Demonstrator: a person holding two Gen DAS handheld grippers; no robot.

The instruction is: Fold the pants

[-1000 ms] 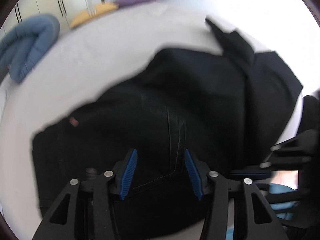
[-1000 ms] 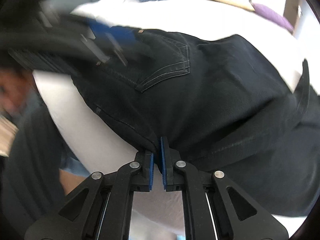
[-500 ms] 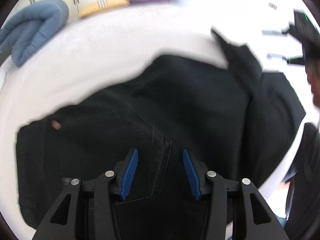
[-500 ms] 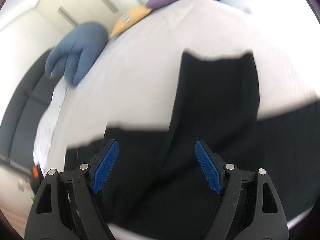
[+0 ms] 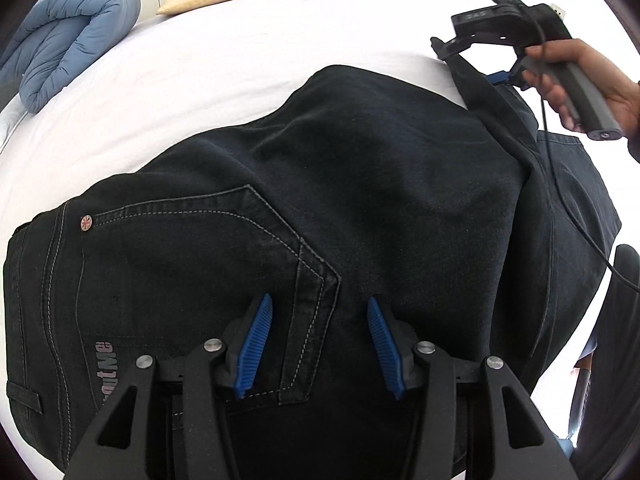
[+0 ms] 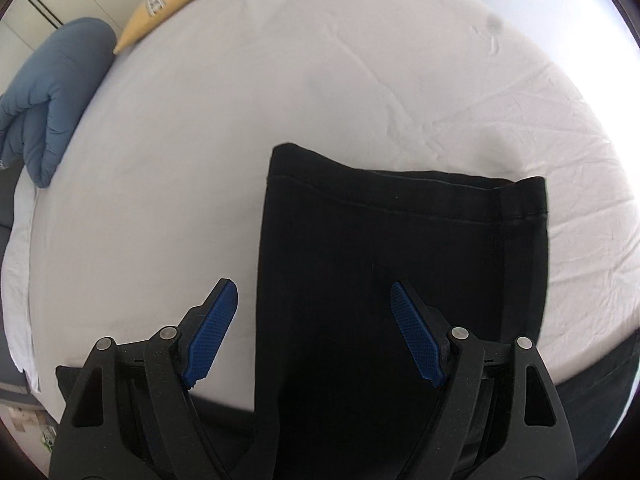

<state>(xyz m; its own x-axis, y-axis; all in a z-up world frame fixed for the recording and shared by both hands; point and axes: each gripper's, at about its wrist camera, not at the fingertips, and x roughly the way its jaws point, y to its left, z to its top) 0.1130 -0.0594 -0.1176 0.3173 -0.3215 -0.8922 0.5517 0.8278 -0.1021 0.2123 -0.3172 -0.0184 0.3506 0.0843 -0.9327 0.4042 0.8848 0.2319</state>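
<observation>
Both jaws gaping and empty, the left gripper hovers over the black denim pants spread on the white bed sheet while the right gripper hangs above the leg hems, seemingly ready to grasp them for the next fold.

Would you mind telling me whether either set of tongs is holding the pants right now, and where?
Nothing is held: the left tongs and right tongs both gape open over the black pants.

pants: matt black denim, pale stitching | bed sheet: smooth white cloth, creased
</observation>
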